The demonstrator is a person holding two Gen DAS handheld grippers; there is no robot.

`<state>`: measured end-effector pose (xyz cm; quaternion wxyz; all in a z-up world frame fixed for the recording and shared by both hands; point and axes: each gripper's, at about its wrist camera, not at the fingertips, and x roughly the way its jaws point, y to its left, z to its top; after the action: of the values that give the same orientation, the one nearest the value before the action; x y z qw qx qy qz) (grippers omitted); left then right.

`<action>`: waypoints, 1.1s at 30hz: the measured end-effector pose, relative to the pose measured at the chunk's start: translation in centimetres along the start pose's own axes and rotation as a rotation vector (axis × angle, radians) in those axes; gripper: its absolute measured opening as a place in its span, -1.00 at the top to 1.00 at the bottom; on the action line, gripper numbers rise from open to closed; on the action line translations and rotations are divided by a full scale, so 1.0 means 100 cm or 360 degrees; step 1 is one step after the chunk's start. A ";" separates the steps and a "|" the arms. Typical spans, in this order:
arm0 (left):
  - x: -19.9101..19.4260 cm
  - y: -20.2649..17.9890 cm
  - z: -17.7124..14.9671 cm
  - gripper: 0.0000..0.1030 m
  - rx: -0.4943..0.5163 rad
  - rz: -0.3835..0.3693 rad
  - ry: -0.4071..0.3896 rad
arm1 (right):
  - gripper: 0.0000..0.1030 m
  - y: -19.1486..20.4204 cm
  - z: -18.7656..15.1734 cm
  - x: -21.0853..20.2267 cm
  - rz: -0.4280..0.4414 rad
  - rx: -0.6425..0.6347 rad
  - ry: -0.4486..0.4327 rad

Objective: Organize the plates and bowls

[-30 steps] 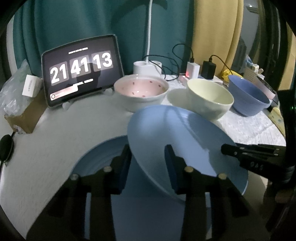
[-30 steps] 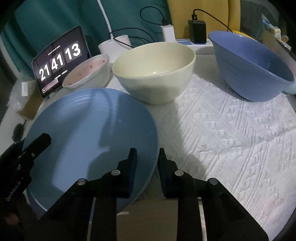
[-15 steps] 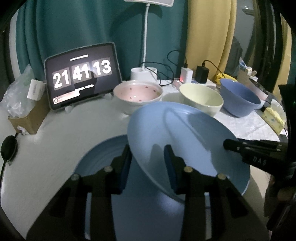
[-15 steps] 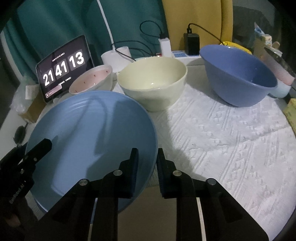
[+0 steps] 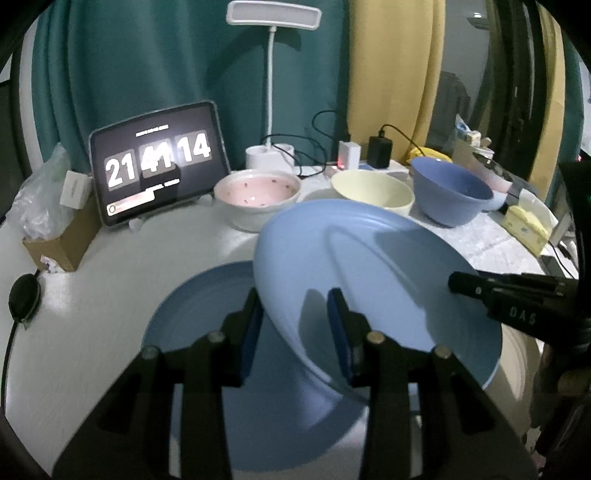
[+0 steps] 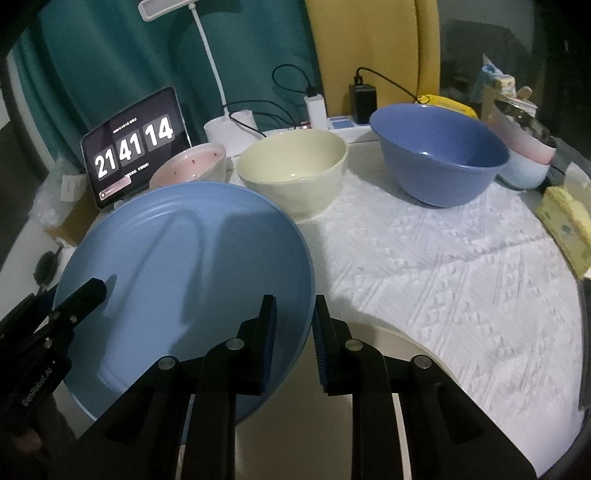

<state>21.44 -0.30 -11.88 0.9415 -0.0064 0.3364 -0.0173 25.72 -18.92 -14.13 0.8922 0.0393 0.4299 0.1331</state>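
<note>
Nearest to me, the left gripper (image 5: 295, 325) was clenched on the near-left rim of a blue plate (image 5: 376, 280), one pad under the edge and the other on top. The right gripper (image 6: 293, 332) grasped the same plate at its opposite rim, its pads squeezing the edge between them. Held from both sides, the plate sat tilted in the air, clear of the table (image 5: 110, 277).

Directly beneath it a second blue plate (image 5: 199, 306) lay flat on the bare white tabletop, partly covered from view by the raised one.

To the right of the plates a white textured cloth (image 6: 443, 266) covered the table. Further back stood a row of bowls: a pink-lined bowl with small dark specks (image 5: 257, 192) on the bare top, a cream bowl (image 6: 291, 166) at the cloth's edge just beside it, and a deeper blue bowl (image 6: 439, 151) on the cloth, well apart to the right. Beyond the blue bowl a pale pink and light blue dish (image 6: 528, 158) was partly hidden.

Behind the pink bowl a tablet (image 5: 159, 162) leaned on its stand showing 21 41 14. At the very back were a white desk lamp (image 5: 273, 16), chargers plugged into a power strip (image 6: 343, 123), and teal and yellow curtains.
</note>
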 end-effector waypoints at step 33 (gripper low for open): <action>-0.016 -0.087 -0.051 0.28 0.0249 -0.0127 0.0188 | 0.59 -0.069 -0.078 -0.060 -0.0130 0.0163 -0.0047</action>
<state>16.75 -8.92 -14.64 0.9162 0.0548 0.3884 -0.0813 17.52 -27.48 -15.74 0.8999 0.0692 0.4242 0.0740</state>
